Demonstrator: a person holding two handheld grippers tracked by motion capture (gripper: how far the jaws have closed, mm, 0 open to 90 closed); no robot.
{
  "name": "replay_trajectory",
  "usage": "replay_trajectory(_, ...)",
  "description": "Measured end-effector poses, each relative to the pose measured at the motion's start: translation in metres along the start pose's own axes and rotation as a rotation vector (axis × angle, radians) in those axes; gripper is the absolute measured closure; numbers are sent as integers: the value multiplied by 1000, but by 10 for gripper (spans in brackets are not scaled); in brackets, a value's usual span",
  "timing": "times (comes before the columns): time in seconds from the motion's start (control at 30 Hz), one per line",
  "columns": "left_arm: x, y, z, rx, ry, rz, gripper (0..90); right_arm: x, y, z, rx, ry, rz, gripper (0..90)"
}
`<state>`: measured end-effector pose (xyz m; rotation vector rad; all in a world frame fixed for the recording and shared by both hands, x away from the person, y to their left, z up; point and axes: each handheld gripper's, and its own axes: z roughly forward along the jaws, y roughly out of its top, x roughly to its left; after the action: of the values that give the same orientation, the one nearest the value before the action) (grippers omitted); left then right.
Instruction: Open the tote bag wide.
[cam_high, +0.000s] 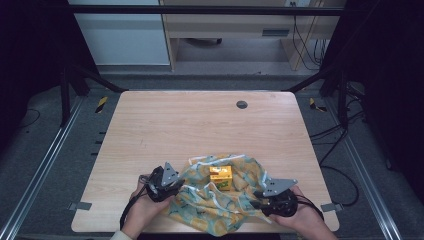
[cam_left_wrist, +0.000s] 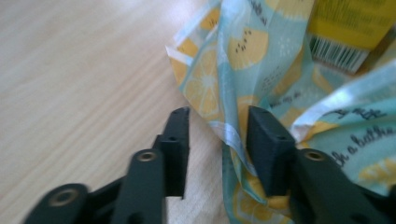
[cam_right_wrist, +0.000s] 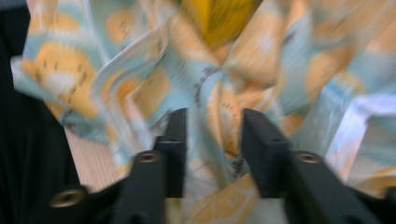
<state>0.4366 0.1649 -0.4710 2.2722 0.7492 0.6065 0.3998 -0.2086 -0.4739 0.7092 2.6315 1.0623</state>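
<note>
— Two tools, how do they stand?
— Left tool (cam_high: 172, 187) and right tool (cam_high: 261, 199) both gape, lemon-print cloth (cam_high: 225, 205) loose between the jaws.
— And beyond?
— Yellow box (cam_high: 220, 175) sits on that cloth, near the worktop's (cam_high: 200, 120) front edge.

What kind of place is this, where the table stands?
Probably a lab or workshop set up for recording, not a home. The bare wooden table stands inside a dark metal frame, aluminium rails run along the floor beside it, and loose cables lie on the grey carpet.
</note>
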Motion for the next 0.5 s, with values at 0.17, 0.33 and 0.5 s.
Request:
replay_trajectory(0.17,2,11,-18,-102,7,-43,423,-1,10,-22,-99,-62,14,352)
replay_trajectory(0.33,10,19,-33,-192,21,-101,284,-13,18,-39,-180,-139,66,247)
replay_trajectory(0.5,36,12,-38,-192,106,-190,209,-39,17,-45,-236,-243,177,181)
